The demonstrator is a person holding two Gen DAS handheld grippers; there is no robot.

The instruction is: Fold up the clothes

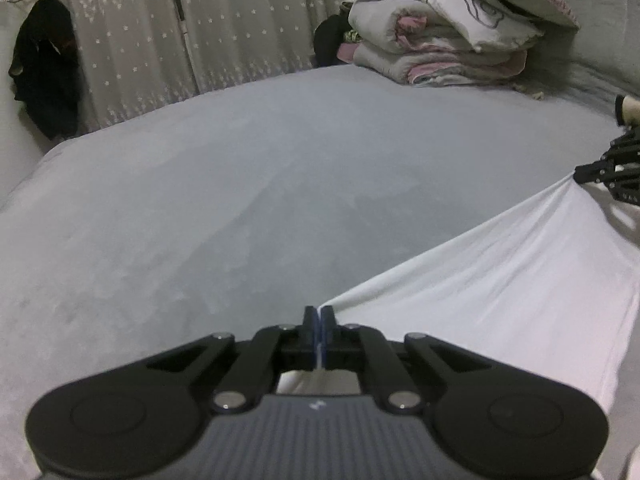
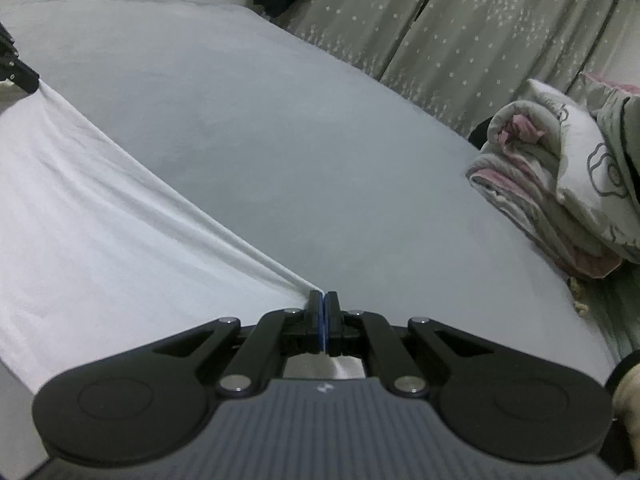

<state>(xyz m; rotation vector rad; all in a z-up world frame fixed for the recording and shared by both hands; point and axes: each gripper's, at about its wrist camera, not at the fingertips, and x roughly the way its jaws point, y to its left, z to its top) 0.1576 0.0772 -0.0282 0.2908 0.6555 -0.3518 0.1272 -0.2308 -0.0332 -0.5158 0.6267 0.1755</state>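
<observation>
We find the left gripper [image 1: 319, 314] clenched on one corner of the white cloth [image 1: 500, 272]; the right gripper [image 2: 323, 300] grips the other corner; the cloth hangs taut between them above the grey bed [image 1: 240, 180]; folded quilts [image 1: 440, 40] lie beyond.

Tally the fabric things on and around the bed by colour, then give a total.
White: 1, the white garment stretched between both grippers.
Grey: 1, the bed sheet.
Grey and pink: 1, the folded quilt stack.
Black: 1, the hanging dark garment.
Total: 4
</observation>
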